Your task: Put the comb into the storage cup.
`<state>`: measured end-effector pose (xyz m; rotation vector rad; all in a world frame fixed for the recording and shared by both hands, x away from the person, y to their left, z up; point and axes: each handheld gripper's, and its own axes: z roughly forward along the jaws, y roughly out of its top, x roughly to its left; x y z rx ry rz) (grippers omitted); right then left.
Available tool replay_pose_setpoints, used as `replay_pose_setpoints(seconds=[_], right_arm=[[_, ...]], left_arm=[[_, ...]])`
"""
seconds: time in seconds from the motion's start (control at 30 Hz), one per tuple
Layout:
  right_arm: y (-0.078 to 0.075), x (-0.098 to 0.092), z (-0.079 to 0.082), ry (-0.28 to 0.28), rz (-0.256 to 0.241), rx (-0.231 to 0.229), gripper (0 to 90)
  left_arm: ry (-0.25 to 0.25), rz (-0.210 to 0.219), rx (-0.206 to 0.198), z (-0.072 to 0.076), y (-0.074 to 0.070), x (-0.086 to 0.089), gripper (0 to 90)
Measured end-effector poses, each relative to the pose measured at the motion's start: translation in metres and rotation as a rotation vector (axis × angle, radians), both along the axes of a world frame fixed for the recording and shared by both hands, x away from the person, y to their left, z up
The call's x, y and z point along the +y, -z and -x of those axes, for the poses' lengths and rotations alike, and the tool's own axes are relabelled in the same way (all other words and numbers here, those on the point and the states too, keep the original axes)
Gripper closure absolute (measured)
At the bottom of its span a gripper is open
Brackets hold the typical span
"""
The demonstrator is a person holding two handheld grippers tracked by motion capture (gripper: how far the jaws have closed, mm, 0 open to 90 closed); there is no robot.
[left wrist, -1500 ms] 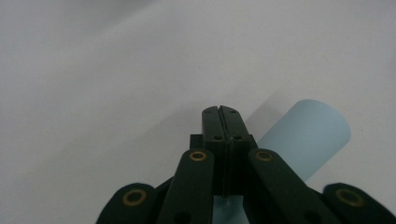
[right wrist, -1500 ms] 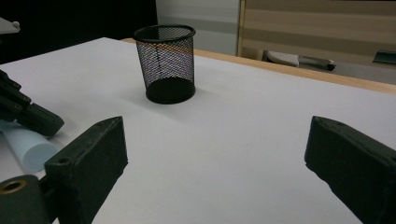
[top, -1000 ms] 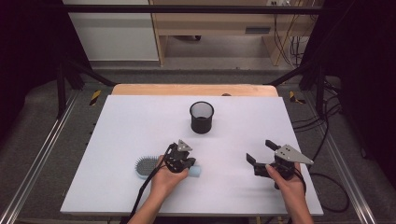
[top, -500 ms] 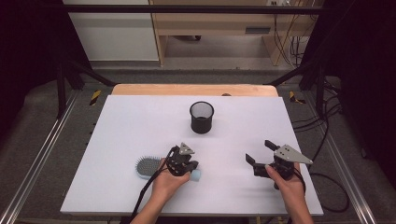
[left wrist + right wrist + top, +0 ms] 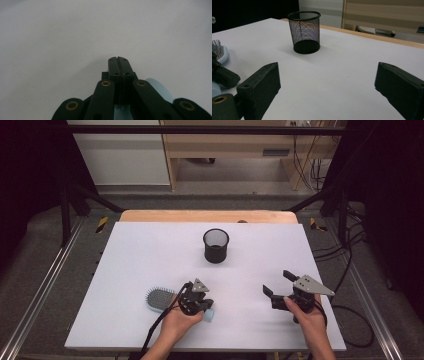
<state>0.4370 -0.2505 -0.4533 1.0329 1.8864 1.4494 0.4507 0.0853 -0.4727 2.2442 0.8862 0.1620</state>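
Table: mesh cup upright mid-table, empty. Hairbrush flat at near-left edge, not yet lifted. Left gripper over its handle, jaws together, grip unclear. Right gripper idle, jaws apart. Likely transfer to cup pending.

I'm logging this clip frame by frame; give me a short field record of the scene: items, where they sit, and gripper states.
surface: white table
hairbrush: light blue, lying at front left, bristles up
mesh cup: black, upright, mid-table
left gripper: over the brush handle, jaws together; grip on it not clear
right gripper: jaws wide apart, holding nothing, front right
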Motion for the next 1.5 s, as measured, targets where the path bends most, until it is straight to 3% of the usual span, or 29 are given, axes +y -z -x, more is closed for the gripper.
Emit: replay_pose_setpoints(seconds=[0.7,1.17,1.5], right_arm=[[0.001,0.002,0.000,-0.004,0.013,0.007,6.2],[0.002,0.003,0.000,-0.005,0.019,0.009,6.3],[0.002,0.003,0.000,-0.005,0.021,0.012,6.3]], left_arm=[[0.058,-0.025,0.001,0.038,-0.002,0.024,90.0],[0.009,-0.022,0.000,0.046,-0.003,0.061,90.0],[-0.031,-0.030,-0.023,0.047,-0.009,0.085,90.0]])
